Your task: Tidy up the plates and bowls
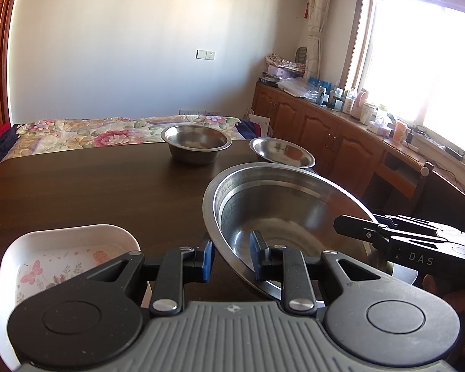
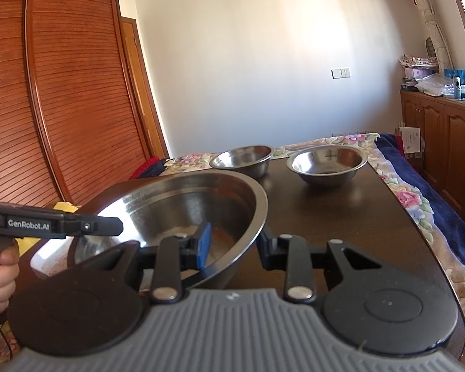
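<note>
Both grippers straddle the big bowl's (image 1: 282, 217) rim: left gripper (image 1: 231, 255) and right gripper (image 2: 235, 245), jaws part open, gaps visible, rim not clamped. Two small bowls (image 2: 243, 158) (image 2: 327, 162) sit unstacked beyond the jaws; white dish (image 1: 62, 257) left. Judging: barely started.

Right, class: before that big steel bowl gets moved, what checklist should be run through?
1. Left gripper straddles big bowl rim: ok.
2. Right gripper straddles the opposite rim: ok.
3. Both jaws shut tight on it: cannot tell.
4. Big bowl empty: ok.
5. Small bowl and its neighbour stand apart from it: ok.
6. White dish clear of it: cannot tell.
</note>
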Tool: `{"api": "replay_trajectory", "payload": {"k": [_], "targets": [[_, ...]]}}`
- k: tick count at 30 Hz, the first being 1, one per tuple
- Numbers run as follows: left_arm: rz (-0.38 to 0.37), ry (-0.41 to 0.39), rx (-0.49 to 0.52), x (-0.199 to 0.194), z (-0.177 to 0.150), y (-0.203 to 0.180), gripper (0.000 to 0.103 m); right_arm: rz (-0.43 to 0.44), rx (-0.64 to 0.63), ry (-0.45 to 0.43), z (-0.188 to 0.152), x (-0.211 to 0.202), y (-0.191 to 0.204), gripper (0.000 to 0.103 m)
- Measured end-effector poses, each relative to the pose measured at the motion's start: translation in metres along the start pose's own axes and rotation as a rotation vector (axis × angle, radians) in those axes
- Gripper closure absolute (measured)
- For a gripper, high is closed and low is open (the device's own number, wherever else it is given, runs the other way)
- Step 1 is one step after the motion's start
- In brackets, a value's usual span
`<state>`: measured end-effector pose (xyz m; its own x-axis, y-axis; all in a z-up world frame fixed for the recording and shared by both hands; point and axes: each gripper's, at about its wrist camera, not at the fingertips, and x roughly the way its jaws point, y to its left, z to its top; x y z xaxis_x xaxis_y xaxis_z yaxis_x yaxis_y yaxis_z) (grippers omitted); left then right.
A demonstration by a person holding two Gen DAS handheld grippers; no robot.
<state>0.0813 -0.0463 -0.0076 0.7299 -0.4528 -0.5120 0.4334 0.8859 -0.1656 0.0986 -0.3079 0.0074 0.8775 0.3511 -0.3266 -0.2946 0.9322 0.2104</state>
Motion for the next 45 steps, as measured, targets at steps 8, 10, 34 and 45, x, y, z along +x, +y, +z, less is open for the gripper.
{"api": "replay_trajectory", "payload": {"k": [8, 10, 34, 45], "targets": [[0.007, 0.008, -0.002, 0.004, -0.006, 0.0, 0.076, -0.009, -0.014, 0.011, -0.003, 0.002, 0.002, 0.069], [0.006, 0.013, -0.008, 0.005, -0.008, 0.001, 0.076, -0.012, -0.018, 0.012, -0.003, 0.002, 0.002, 0.069], [0.049, 0.004, -0.048, 0.007, -0.016, 0.02, 0.045, -0.03, -0.007, 0.055, -0.012, 0.007, -0.004, 0.066], [0.096, -0.066, -0.012, 0.003, 0.028, 0.036, 0.038, -0.09, -0.099, -0.015, 0.045, -0.012, -0.033, 0.059]]}}
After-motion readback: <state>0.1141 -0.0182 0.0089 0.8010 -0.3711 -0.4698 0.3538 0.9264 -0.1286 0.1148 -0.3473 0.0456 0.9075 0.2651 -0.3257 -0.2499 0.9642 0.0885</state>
